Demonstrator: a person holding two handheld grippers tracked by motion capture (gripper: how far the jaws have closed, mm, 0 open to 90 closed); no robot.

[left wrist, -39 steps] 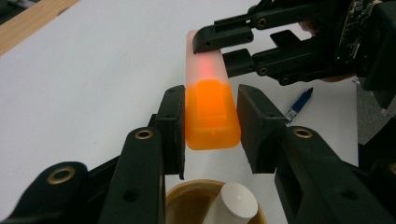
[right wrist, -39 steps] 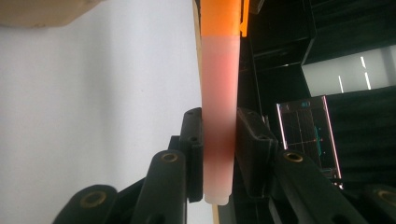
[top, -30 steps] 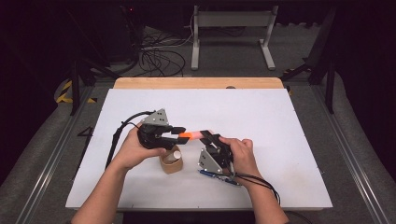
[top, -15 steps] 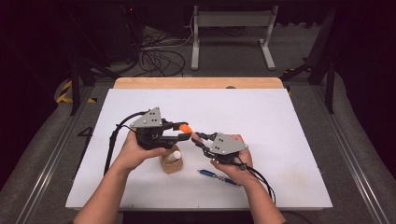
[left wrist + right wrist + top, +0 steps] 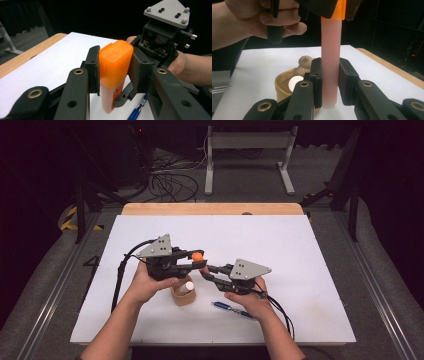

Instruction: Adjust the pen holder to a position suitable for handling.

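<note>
Orange highlighter [image 5: 113,75]: uncapping in progress above the table [image 5: 300,250].
Right gripper [image 5: 329,82] clamped the barrel; left gripper [image 5: 113,65], jaws just closing, pressed the cap [image 5: 197,255]. Cap remained seated; separation was outstanding.

Left hand-held gripper [image 5: 196,261] closed onto orange cap [image 5: 197,255].

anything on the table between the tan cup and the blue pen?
No. High view: bare white table separates the tan round cup from the blue pen.

Dark lab: white table [image 5: 300,250], cables [image 5: 170,180]
</note>
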